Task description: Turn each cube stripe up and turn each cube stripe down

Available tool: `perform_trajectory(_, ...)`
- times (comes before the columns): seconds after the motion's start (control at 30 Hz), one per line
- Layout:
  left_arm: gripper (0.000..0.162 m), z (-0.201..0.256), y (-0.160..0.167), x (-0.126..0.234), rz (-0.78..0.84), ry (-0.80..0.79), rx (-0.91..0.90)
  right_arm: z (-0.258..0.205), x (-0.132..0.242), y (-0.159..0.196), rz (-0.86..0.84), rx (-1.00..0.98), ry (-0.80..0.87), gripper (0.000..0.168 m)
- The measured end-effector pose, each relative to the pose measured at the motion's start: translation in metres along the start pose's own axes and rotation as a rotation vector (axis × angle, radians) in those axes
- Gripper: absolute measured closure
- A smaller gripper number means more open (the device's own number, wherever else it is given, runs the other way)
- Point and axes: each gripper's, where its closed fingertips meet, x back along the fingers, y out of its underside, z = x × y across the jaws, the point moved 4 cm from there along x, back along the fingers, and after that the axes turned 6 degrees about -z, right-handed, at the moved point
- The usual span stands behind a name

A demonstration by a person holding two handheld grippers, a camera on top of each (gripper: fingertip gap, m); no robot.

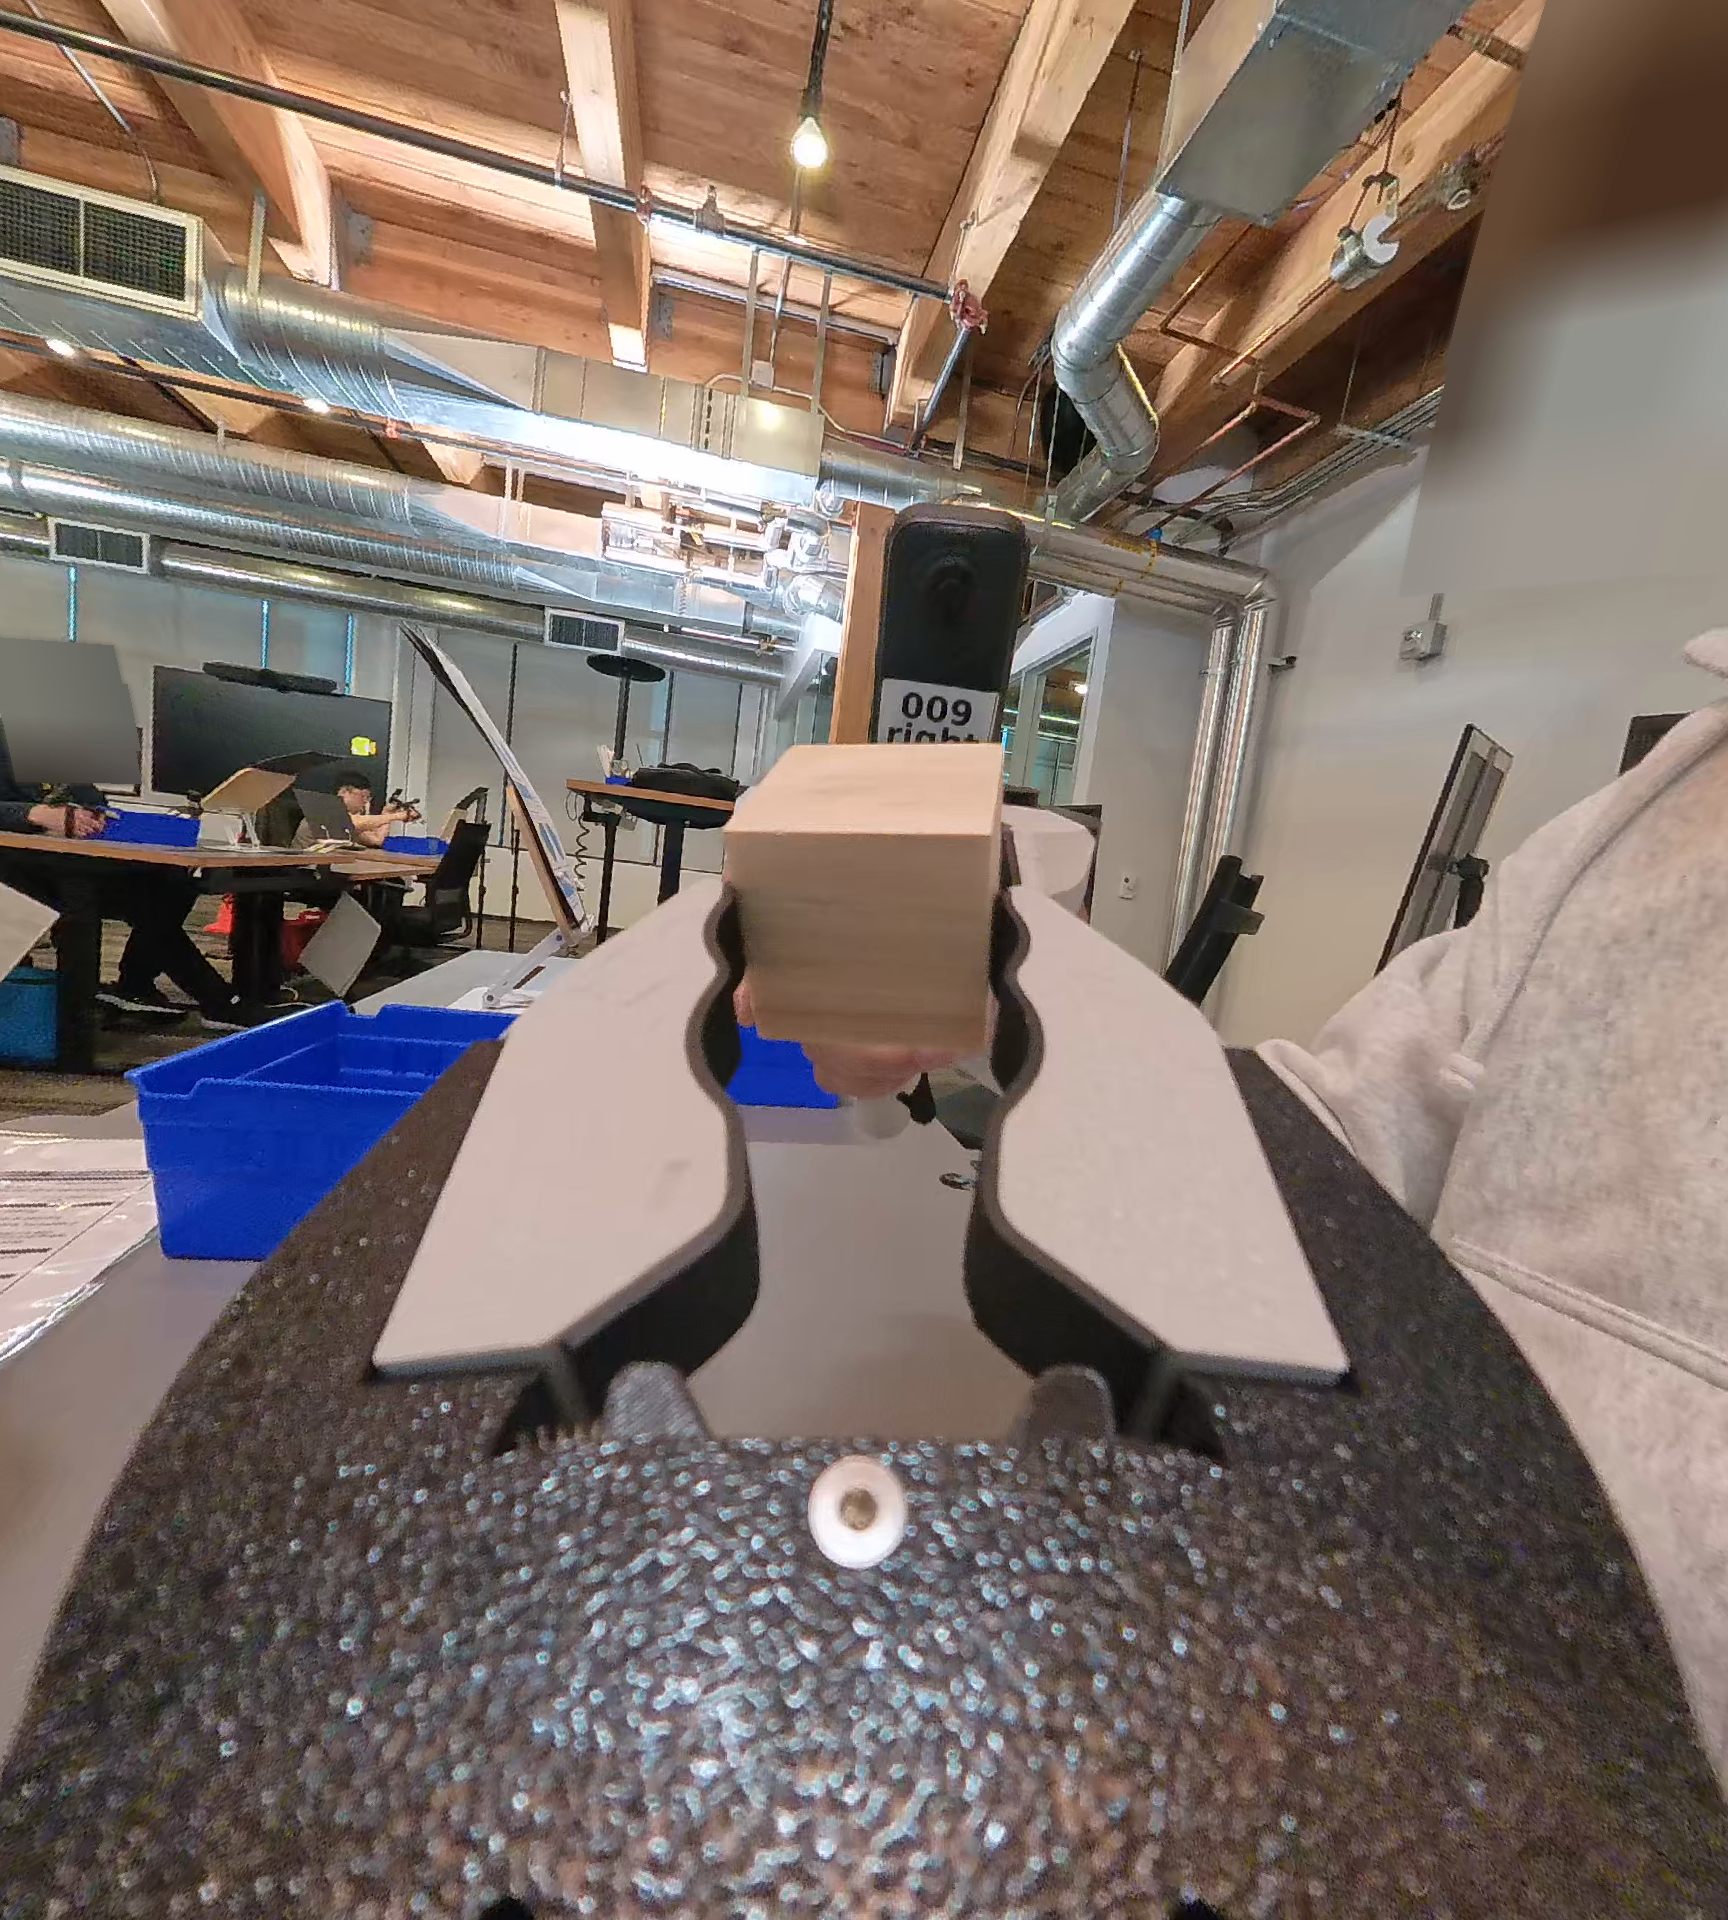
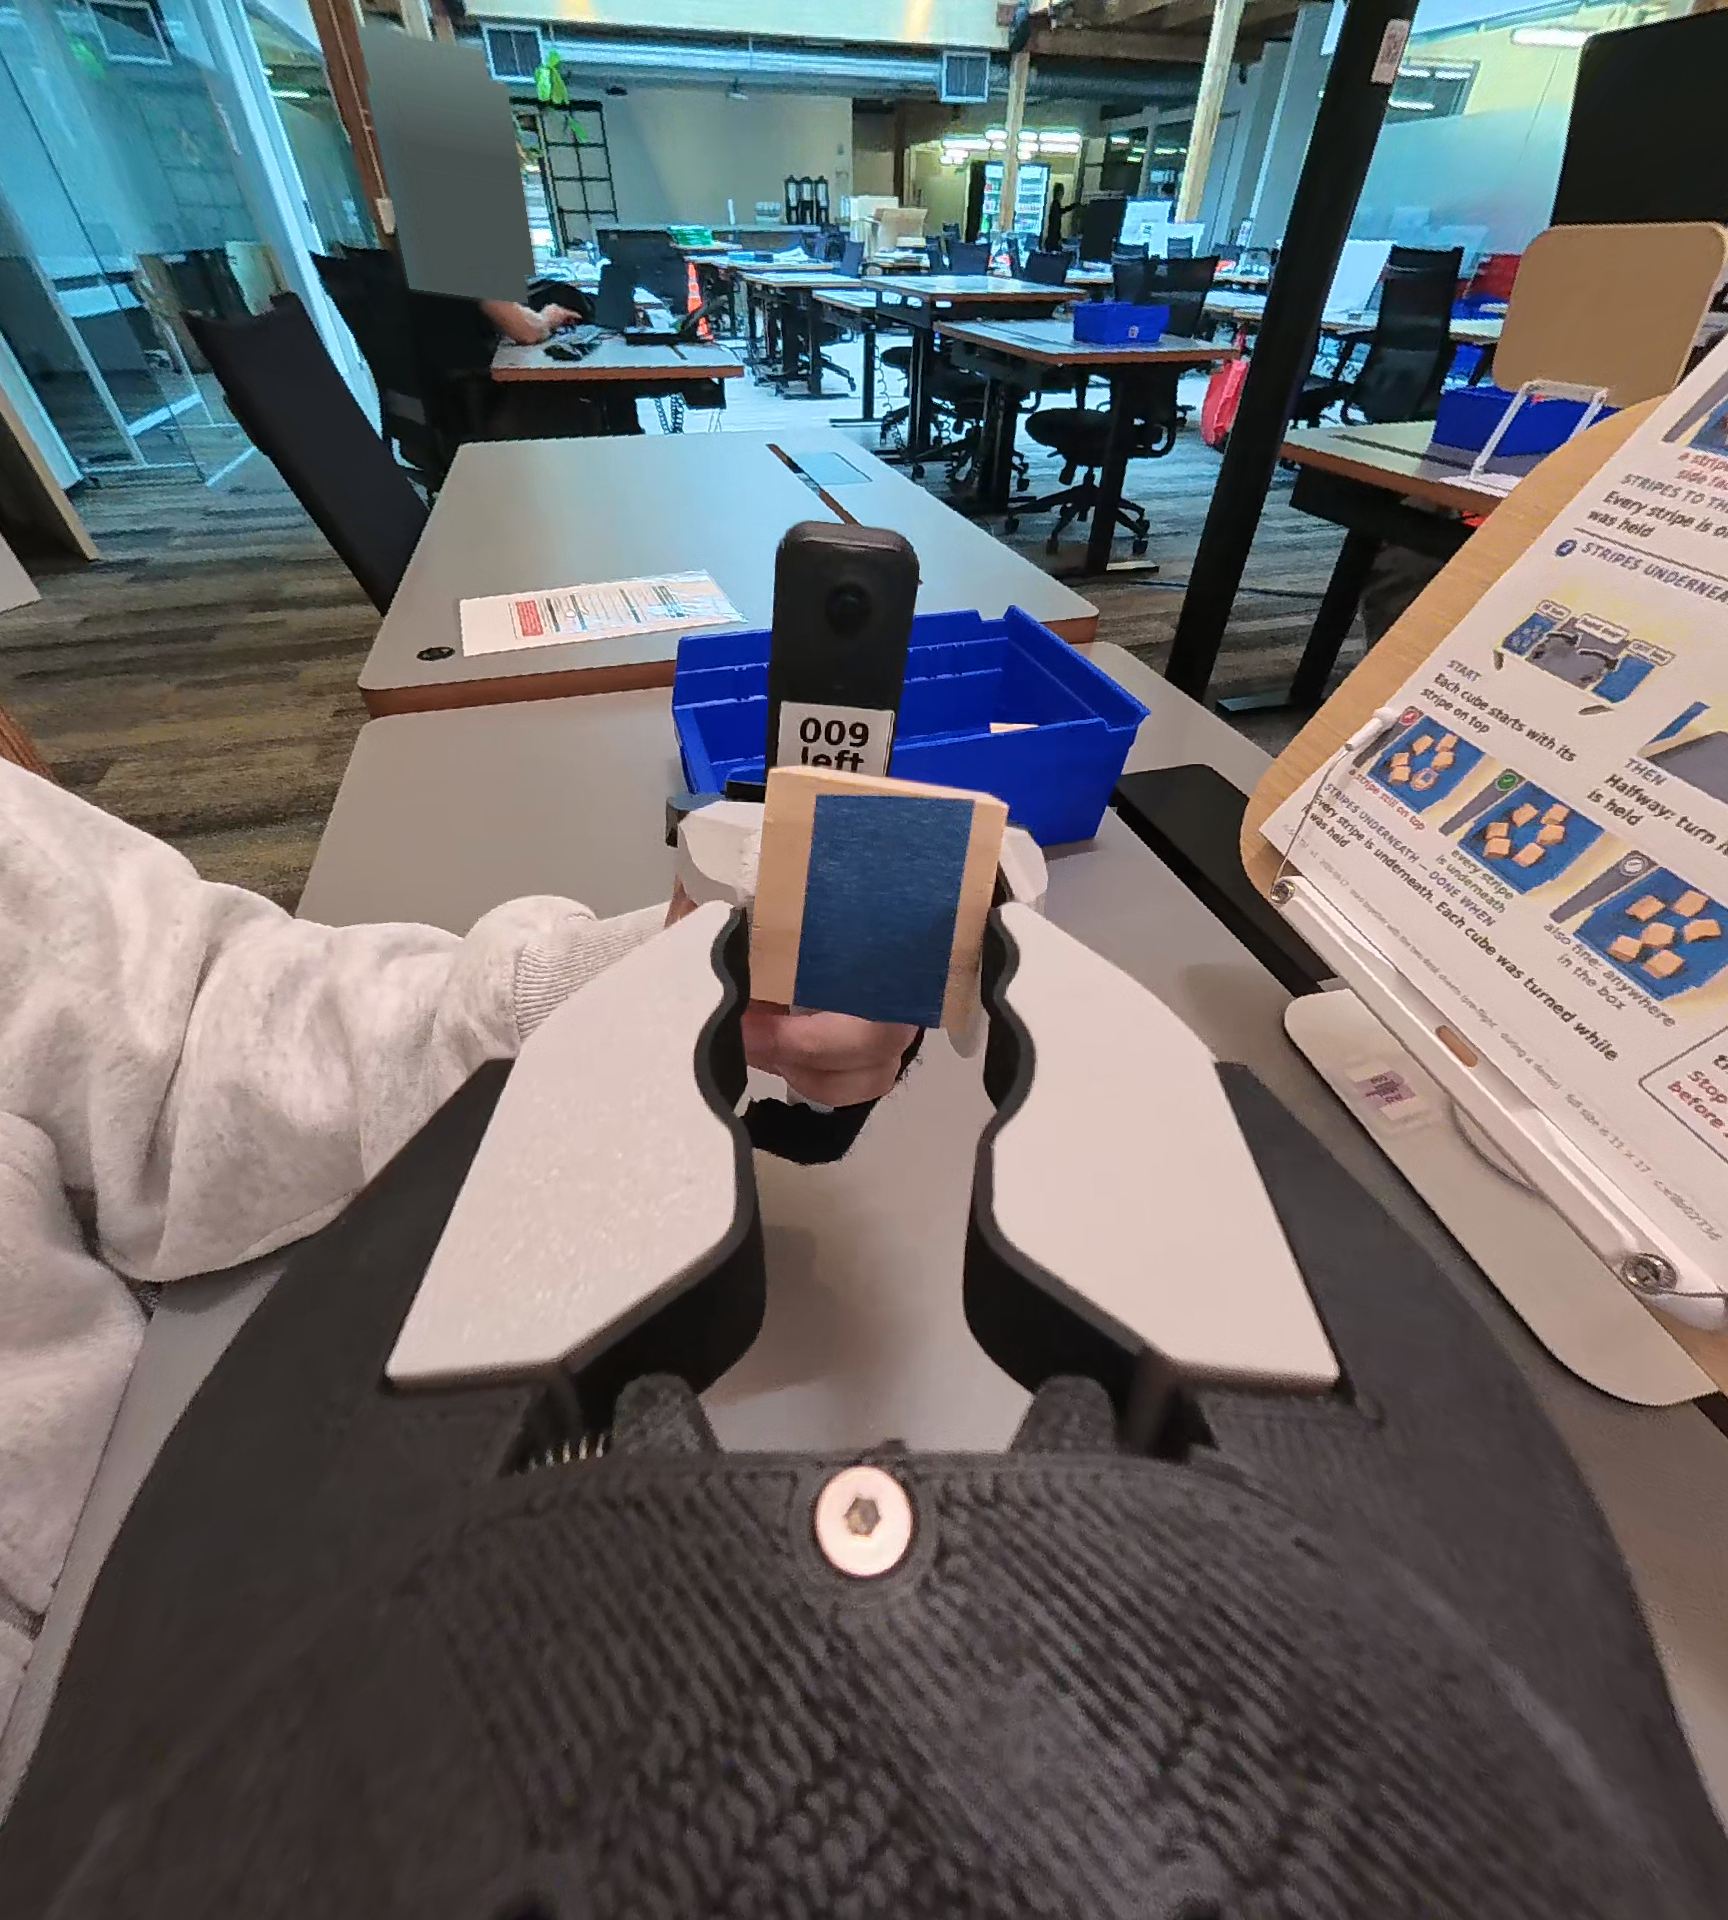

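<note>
Wooden cube (image 1: pixel 865 899) midair, clamped between jaws of left gripper (image 1: pixel 865 935) and right gripper (image 2: pixel 860 956); stripe (image 2: pixel 881 909) faces right.

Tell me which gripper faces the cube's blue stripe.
The right gripper: the cube's blue stripe faces its camera; the left gripper sees only bare wood.

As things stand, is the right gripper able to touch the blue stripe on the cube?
Probably not without regripping. The right gripper holds the cube by its sides, and the blue stripe faces its camera, between the fingers, not against them.
</note>
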Motion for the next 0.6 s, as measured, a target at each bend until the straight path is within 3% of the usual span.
perform_trajectory(0.33, 0.116, 0.0, 0.007, 0.002, -0.031, -0.039, -0.029, 0.002, 0.0, 0.005, -0.105, -0.014, 0.0, 0.126)
perform_trajectory(0.4, 0.109, 0.0, 0.006, 0.002, -0.028, -0.046, -0.025, 0.005, 0.003, 0.005, -0.144, -0.015, 0.022, 0.126)
perform_trajectory(0.6, 0.098, -0.003, 0.005, 0.004, -0.122, -0.15, -0.073, 0.033, 0.041, 0.002, -0.295, -0.009, 0.16, 0.126)
